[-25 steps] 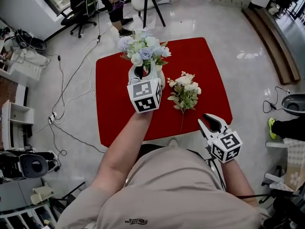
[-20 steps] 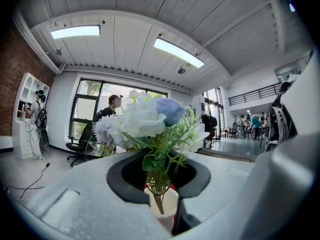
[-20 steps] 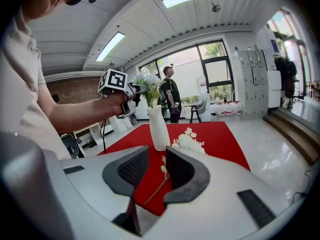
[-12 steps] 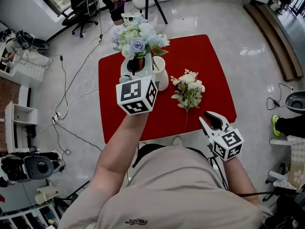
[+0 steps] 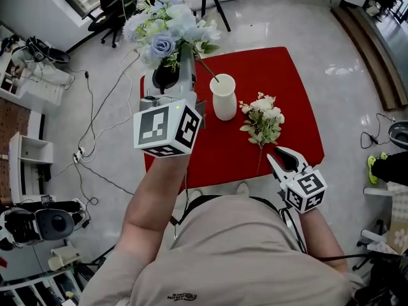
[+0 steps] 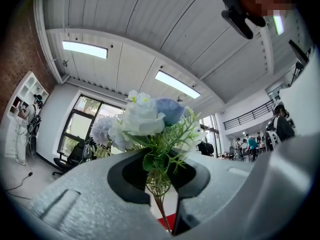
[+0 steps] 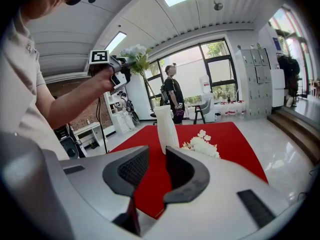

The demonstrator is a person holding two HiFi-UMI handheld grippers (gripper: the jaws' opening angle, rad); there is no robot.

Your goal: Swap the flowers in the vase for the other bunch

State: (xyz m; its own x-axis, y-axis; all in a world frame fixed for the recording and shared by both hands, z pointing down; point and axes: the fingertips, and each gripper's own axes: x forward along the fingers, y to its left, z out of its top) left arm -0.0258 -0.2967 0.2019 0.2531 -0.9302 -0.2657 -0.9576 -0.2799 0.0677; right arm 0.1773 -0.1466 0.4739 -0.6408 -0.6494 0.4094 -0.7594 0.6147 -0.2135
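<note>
White artificial flowers (image 5: 264, 116) are laid on the red tabletop (image 5: 280, 75) just right of the empty tall white vase (image 5: 224, 97), stem end nearest the right gripper (image 5: 282, 157), whose jaws are held apart on nothing, while the blue-and-white bunch (image 5: 162, 30) is clamped by the left gripper (image 5: 171, 72) up at far left.

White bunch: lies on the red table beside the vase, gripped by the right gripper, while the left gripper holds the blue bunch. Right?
Not gripped: the right gripper view shows the right gripper open and empty, short of the white bunch. It lies on the red table beside the vase; the left gripper holds the blue bunch.
</note>
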